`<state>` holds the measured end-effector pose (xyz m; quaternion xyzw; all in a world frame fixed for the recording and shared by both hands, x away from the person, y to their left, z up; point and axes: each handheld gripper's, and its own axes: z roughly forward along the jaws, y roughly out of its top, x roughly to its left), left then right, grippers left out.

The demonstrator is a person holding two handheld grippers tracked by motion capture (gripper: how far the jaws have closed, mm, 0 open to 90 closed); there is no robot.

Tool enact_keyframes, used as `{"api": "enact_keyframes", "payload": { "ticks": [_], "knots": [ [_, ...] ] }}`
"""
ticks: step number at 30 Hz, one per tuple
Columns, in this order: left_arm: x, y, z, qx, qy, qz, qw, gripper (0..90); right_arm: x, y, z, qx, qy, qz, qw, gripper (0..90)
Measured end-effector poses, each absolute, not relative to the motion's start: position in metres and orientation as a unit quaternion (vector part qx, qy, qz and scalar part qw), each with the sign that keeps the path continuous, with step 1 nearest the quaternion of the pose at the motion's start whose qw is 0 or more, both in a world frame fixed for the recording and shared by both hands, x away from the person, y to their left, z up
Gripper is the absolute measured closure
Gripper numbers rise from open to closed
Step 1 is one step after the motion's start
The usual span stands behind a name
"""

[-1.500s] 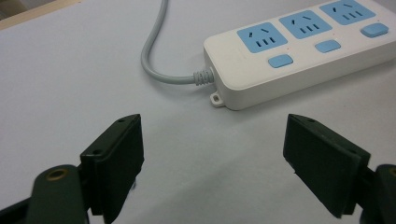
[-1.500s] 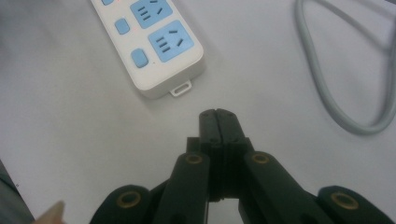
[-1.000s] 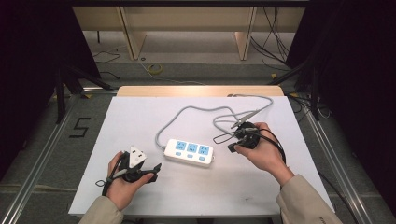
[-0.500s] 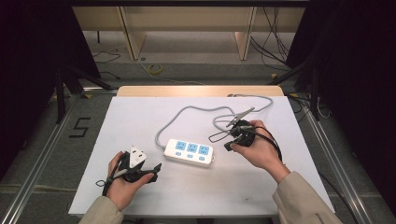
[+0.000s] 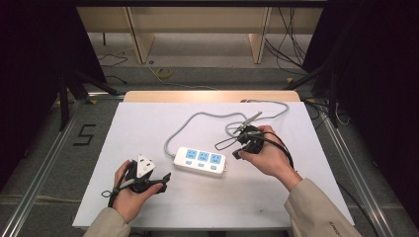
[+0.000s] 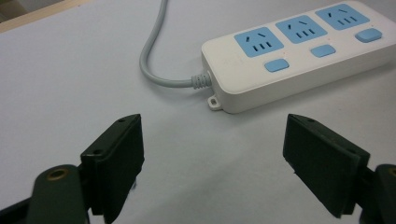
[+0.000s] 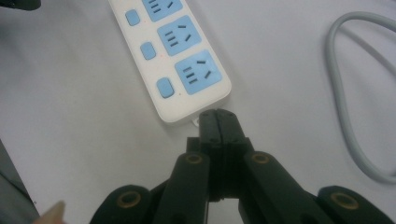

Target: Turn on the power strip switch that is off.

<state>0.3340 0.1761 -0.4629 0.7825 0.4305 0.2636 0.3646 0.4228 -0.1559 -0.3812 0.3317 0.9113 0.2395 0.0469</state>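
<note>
Barely any shift: right gripper (image 5: 240,149) edged slightly nearer the white three-socket power strip with blue faces (image 5: 200,160), jaws pressed together, tips at its end. Left gripper (image 6: 212,163) unmoved, jaws spread wide, empty. Strip lies mid-table on white tabletop (image 5: 148,123). Floor marking "5" (image 5: 85,134).

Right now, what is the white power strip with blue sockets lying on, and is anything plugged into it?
The white power strip with blue sockets lies flat on the white table sheet. All three sockets are empty. Whatever is under its body is covered.
</note>
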Motion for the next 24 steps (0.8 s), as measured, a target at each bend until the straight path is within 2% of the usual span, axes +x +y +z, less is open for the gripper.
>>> {"api": "enact_keyframes", "payload": {
  "ticks": [24],
  "knots": [
    [0.334,0.174,-0.464,0.785,0.428,0.261,0.365,20.5,0.427,-0.144,-0.382,0.322,0.916,0.233,0.043,90.0]
  ]
}}
